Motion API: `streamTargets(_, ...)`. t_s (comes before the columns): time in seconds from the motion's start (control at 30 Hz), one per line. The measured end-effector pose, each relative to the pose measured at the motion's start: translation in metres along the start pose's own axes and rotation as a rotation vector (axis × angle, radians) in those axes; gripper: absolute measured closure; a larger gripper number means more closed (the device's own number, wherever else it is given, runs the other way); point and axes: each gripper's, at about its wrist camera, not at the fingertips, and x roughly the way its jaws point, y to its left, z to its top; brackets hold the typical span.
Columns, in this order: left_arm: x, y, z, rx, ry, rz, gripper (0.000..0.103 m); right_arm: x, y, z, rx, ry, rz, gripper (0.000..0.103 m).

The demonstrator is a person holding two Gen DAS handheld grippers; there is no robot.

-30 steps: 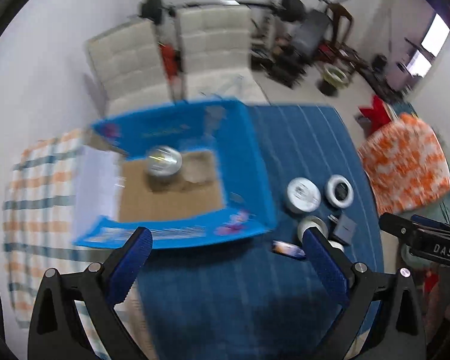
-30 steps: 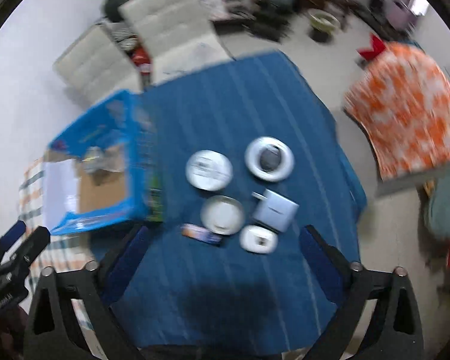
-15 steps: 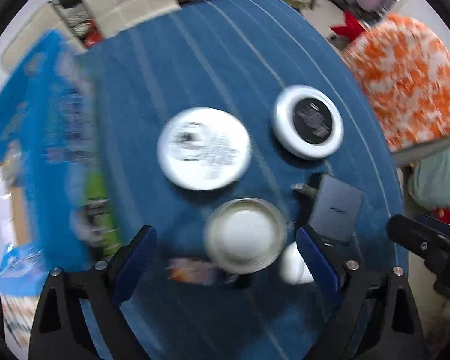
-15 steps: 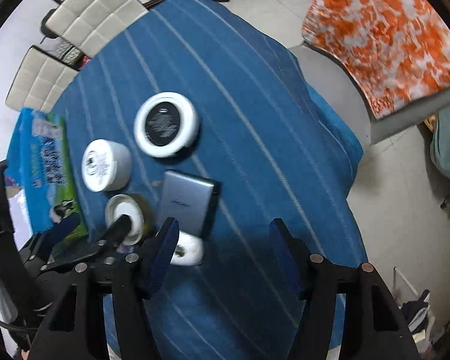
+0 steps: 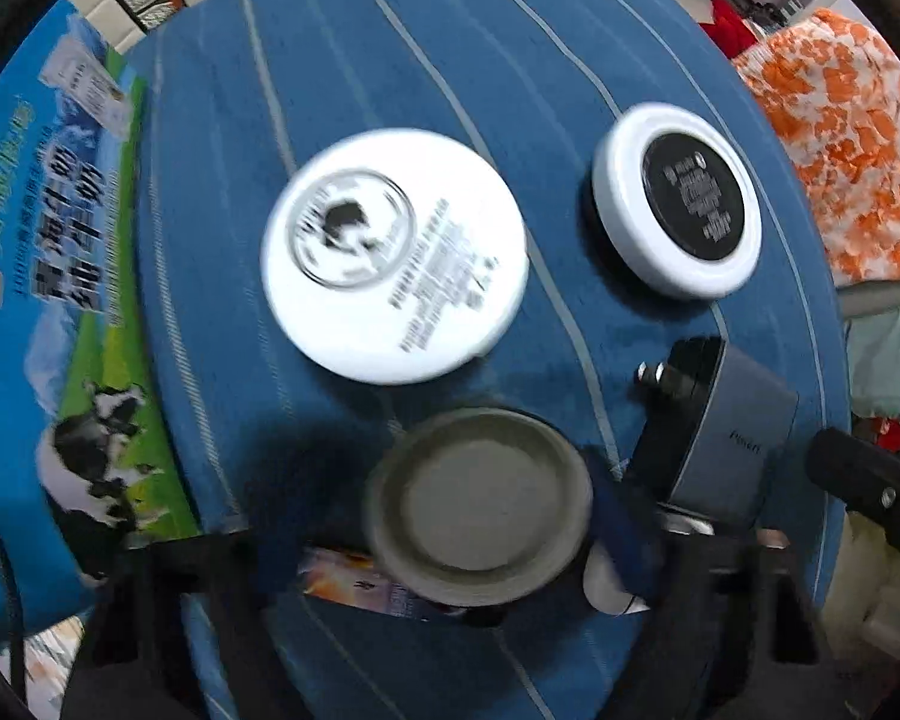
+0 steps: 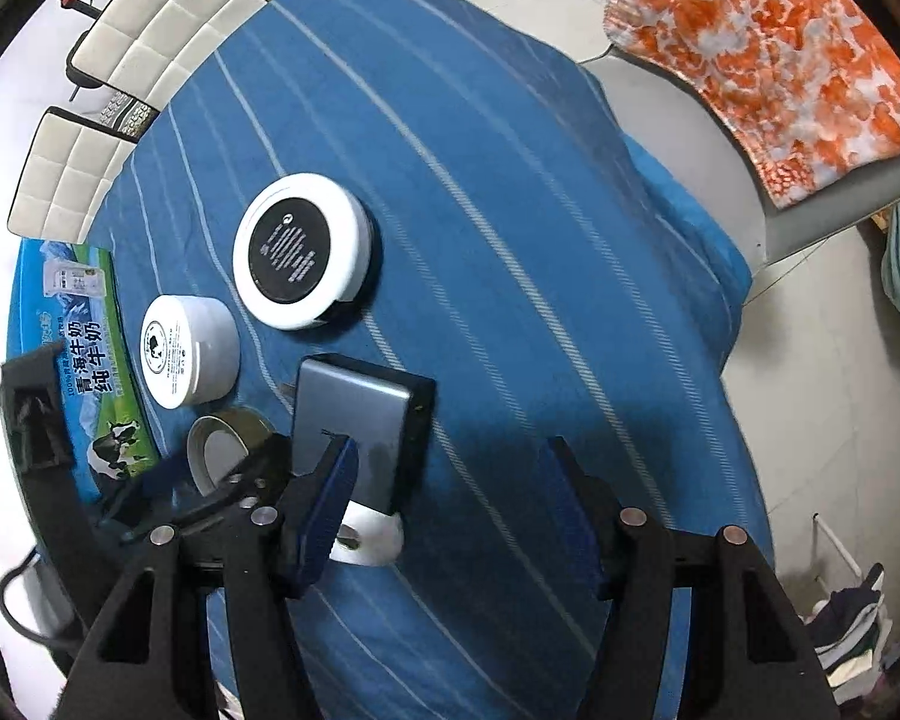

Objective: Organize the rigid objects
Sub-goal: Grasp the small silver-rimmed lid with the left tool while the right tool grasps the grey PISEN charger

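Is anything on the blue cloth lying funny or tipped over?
Nothing looks spilled or broken. The grey charger lies tilted, its end resting on the small white case, so it isn't flat on the cloth.

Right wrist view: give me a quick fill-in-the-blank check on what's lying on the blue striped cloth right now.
1. The white round tin with the black centre lies on the blue striped ____.
2. The grey rectangular power adapter lies right in front of the right gripper's ____ finger.
3. The right gripper's jaws are ____.
4. The milk carton box is printed with a black-and-white ____.

Missing words: cloth; left; open; cow
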Motion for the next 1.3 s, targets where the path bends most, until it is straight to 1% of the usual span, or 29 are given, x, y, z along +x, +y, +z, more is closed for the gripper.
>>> streamTargets(0.03,-0.001,-0.002,-0.001,0.004,-0.018,0.012,0.041,0.003,0.002,0.001,0.006,0.007,0.013,0.037)
streamTargets(0.1,-0.004,-0.003,-0.002,-0.005,-0.035,0.009,0.041,0.011,0.011,0.005,0.020,0.027,0.042,0.037)
streamTargets(0.17,-0.007,0.000,-0.007,-0.022,-0.037,0.008,0.041,0.019,0.020,0.008,0.022,0.042,0.047,0.037)
streamTargets(0.3,-0.011,0.010,-0.023,-0.032,-0.028,0.012,0.041,0.049,0.036,0.011,0.018,0.104,-0.013,0.038)
streamTargets(0.33,-0.010,0.011,-0.026,-0.036,-0.018,0.012,0.041,0.047,0.038,0.011,0.011,0.086,-0.025,0.039)
streamTargets(0.4,-0.010,0.011,-0.030,-0.035,-0.022,0.014,0.041,0.043,0.040,0.009,-0.028,0.089,-0.056,0.041)
streamTargets(0.43,-0.010,0.009,-0.031,-0.031,-0.017,0.016,0.040,0.040,0.040,0.009,-0.059,0.094,-0.085,0.042)
streamTargets(0.5,-0.009,0.008,-0.025,-0.021,-0.011,0.020,0.039,0.032,0.039,0.006,-0.118,0.074,-0.164,0.043)
streamTargets(0.53,-0.008,0.008,-0.022,-0.019,-0.013,0.021,0.038,0.030,0.039,0.006,-0.126,0.065,-0.183,0.044)
streamTargets(0.67,-0.006,0.001,-0.001,-0.010,-0.025,0.028,0.035,0.037,0.034,0.004,-0.100,0.083,-0.186,0.044)
streamTargets(0.73,-0.006,-0.001,0.004,-0.006,-0.027,0.029,0.035,0.039,0.041,0.000,-0.112,0.062,-0.208,0.042)
streamTargets(0.8,-0.003,-0.001,0.010,0.004,-0.030,0.029,0.036,0.040,0.045,-0.004,-0.110,0.053,-0.225,0.042)
streamTargets(0.83,-0.004,-0.002,0.010,0.007,-0.035,0.029,0.037,0.040,0.047,-0.004,-0.114,0.051,-0.237,0.044)
streamTargets(0.87,-0.002,-0.006,0.014,0.009,-0.038,0.028,0.040,0.040,0.049,-0.004,-0.121,0.048,-0.250,0.045)
streamTargets(0.93,-0.002,-0.009,0.018,0.013,-0.043,0.033,0.041,0.040,0.051,-0.006,-0.130,0.040,-0.258,0.046)
streamTargets(1.03,-0.006,-0.011,0.008,0.022,-0.041,0.039,0.041,0.039,0.050,-0.008,-0.151,0.033,-0.261,0.046)
streamTargets(1.13,-0.005,-0.008,0.004,0.032,-0.033,0.054,0.041,0.038,0.048,-0.008,-0.141,0.036,-0.240,0.046)
streamTargets(1.2,-0.007,-0.005,-0.001,0.008,-0.016,0.024,0.040,0.038,0.043,-0.005,-0.133,0.039,-0.229,0.046)
streamTargets(1.3,-0.010,-0.002,-0.006,-0.010,-0.010,-0.004,0.032,0.039,0.040,-0.004,-0.117,0.046,-0.212,0.046)
